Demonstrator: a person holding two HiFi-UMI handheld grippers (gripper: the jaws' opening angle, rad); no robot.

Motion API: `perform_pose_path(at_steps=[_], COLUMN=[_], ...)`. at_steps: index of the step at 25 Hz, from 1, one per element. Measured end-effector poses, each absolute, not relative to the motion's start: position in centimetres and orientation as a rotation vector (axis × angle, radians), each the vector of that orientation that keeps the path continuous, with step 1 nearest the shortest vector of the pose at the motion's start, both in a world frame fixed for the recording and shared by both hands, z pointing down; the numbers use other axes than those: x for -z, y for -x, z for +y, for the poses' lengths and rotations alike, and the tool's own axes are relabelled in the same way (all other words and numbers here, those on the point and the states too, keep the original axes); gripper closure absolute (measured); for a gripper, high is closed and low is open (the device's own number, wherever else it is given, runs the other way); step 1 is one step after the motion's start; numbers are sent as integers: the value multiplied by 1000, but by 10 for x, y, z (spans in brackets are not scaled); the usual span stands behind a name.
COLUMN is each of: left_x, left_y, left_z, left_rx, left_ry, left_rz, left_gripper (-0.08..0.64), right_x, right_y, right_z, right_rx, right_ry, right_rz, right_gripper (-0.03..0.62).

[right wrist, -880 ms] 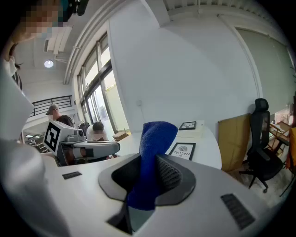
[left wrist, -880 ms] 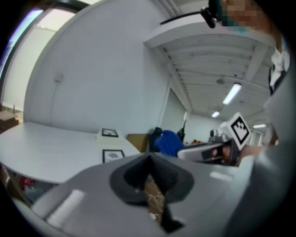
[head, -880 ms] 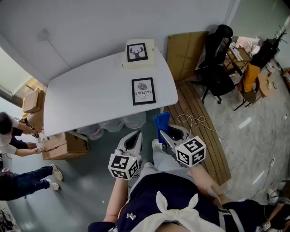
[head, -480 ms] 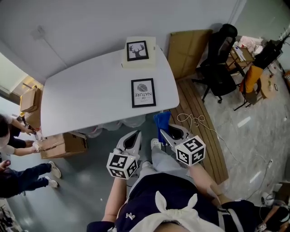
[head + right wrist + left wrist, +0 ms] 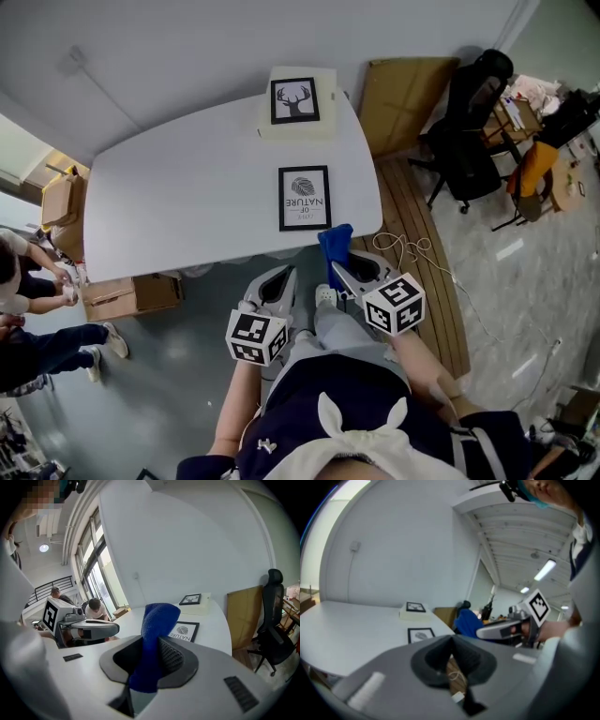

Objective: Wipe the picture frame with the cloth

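The picture frame (image 5: 304, 198) lies flat on the white table (image 5: 187, 206), just right of centre in the head view and close to the table's near edge. It is a black frame with its long axis running up the picture, away from me. In the right gripper view it shows again (image 5: 183, 631), just past the cloth and a little to its right.

The blue cloth (image 5: 335, 246) is what I have to bring to it. My right gripper (image 5: 342, 277) is clamped on the cloth. In its own view the jaws pinch the fold (image 5: 157, 620), and a loose end stands up above the tips. In the head view that end sits at the table's near edge, just below the frame's lower right corner. So the frame lies up and slightly left of the claw, and I judge a short push forward over the edge would land the cloth on the frame's near end. A stroke along the long axis could follow from there.

My left gripper (image 5: 278, 281) hangs off the table beside the right one, lower left of the frame. Its jaws are drawn together with nothing between them. It sits slightly farther from the frame and would serve best to steady it if it slides.

Farther up the table, a second frame (image 5: 294, 100) rests on a cream box (image 5: 267, 127), well apart from the one I want. An office chair (image 5: 473, 103) and a cardboard panel (image 5: 403, 98) stand at upper right, and people (image 5: 28, 309) crouch by boxes at the left edge.
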State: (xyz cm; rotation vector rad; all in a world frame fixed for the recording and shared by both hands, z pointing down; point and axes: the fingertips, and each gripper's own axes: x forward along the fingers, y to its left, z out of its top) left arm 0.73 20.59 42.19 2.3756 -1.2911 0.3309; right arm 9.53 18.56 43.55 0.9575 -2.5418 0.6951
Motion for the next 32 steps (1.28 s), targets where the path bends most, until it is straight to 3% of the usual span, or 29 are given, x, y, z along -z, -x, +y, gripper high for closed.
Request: perform_pose_path(at_steps=[32], left_x=[-497], left_y=[22], left_z=[92], left_rx=[-511], left_ry=[-2208], left_rz=[-1406], left_gripper=[557], right_x=[-469], right_y=[-91], right_z=[52], right_rx=[-687], right_ry=[-858], right_rz=[-2494], right_gripper=[505])
